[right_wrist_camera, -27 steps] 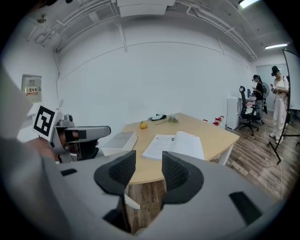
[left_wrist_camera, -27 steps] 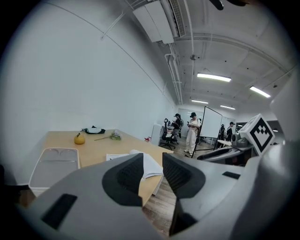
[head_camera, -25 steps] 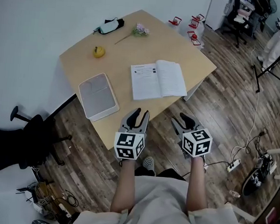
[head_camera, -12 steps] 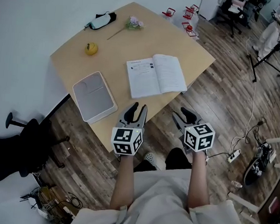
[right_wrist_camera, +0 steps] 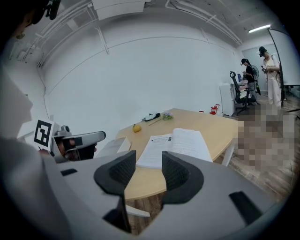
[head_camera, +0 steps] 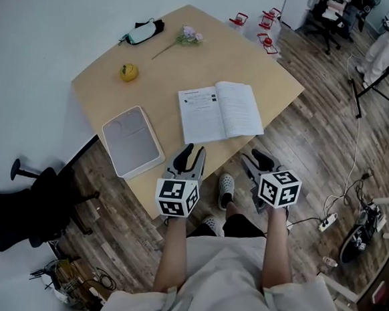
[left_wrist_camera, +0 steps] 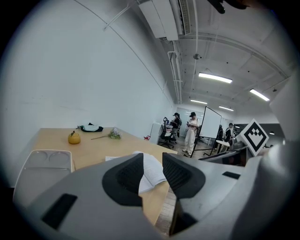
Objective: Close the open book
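The open book (head_camera: pixel 220 112) is seen lying flat on the wooden table (head_camera: pixel 188 64), pages up, close to the table edge nearest the person. A white tray (head_camera: pixel 132 140) is set just to its left, apart from it. Further back, a yellow fruit (head_camera: pixel 128 72) is spotted, and along the far edge a flower sprig (head_camera: pixel 188 35) and a dark pouch (head_camera: pixel 141 32) are laid side by side.

The left gripper (head_camera: pixel 192 157) is held in front of the book's near side and is pictured over the table's edge in the head view. Its fingers are spread, and nothing is caught between them; only the book's pages and the tabletop are framed in the gap in the left gripper view. No contact with the book is made.

The right gripper (head_camera: pixel 255 164) is held beside it, to the right, and is seen against the wooden floor off the table's edge. Its fingers are likewise parted and nothing is gripped; the book is seen lined up beyond the gap in the right gripper view, well short of being touched.

A shoe (head_camera: pixel 225 187) is glimpsed on the floor between the two grippers, and a black office chair (head_camera: pixel 16 204) is parked at the left by the wall
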`<state>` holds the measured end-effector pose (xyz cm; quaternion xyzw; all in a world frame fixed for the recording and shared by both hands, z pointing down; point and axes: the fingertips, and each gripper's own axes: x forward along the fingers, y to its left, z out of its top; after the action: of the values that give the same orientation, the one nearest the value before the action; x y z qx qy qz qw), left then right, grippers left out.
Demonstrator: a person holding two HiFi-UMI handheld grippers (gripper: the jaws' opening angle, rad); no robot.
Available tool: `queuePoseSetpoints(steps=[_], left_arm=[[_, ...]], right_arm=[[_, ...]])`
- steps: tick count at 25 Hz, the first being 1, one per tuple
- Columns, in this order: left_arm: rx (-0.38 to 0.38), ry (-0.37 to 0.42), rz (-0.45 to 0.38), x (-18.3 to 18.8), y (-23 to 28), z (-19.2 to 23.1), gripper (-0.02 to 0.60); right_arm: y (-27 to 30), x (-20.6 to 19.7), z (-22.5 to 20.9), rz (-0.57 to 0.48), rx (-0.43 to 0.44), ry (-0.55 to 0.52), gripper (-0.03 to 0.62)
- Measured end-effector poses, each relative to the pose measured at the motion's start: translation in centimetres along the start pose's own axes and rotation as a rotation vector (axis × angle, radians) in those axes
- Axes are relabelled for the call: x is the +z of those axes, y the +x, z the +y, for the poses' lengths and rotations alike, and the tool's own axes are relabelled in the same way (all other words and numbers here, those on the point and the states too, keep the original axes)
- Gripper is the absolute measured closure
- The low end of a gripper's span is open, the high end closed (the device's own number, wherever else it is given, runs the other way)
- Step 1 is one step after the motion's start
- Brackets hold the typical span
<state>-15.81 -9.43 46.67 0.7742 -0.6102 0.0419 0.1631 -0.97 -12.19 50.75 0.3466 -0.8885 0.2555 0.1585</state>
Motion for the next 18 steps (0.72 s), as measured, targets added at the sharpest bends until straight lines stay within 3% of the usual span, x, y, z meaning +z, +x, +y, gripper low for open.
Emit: queuePoseSetpoints(steps=[8,18], left_arm=[[0.013,0.052,0.039,1.7,5.1,2.0,0.449],[-0.008,0.049,0.082,2.4,12.6,2.8,0.451]], right_arm=[[3.8,2.6,-5.6,-0.016,0.001,0.097,0.411],[6.9,3.1,-14.3,0.016,-0.082,0.206,0.411]])
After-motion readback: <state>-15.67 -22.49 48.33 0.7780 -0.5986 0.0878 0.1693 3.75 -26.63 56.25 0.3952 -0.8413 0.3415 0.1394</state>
